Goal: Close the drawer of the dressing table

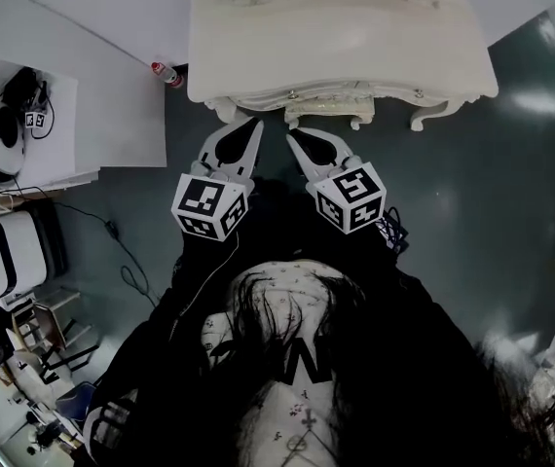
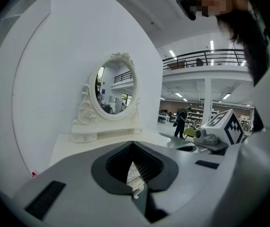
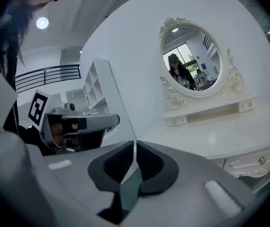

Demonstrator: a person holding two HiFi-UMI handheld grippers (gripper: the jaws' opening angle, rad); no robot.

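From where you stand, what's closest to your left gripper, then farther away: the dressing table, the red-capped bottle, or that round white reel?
In the head view, from the left gripper:
1. Dressing table, just ahead of its tips.
2. Red-capped bottle, ahead-left, by the table's left corner.
3. Round white reel, far left.

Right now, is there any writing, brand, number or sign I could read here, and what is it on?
No text can be read for certain.
Markers on the left cube and right cube: black-and-white square patterns, not words.
Red label on the bottle beside the dressing table: too small to read.
Pale mark on the person's dark top: too blurred to read.
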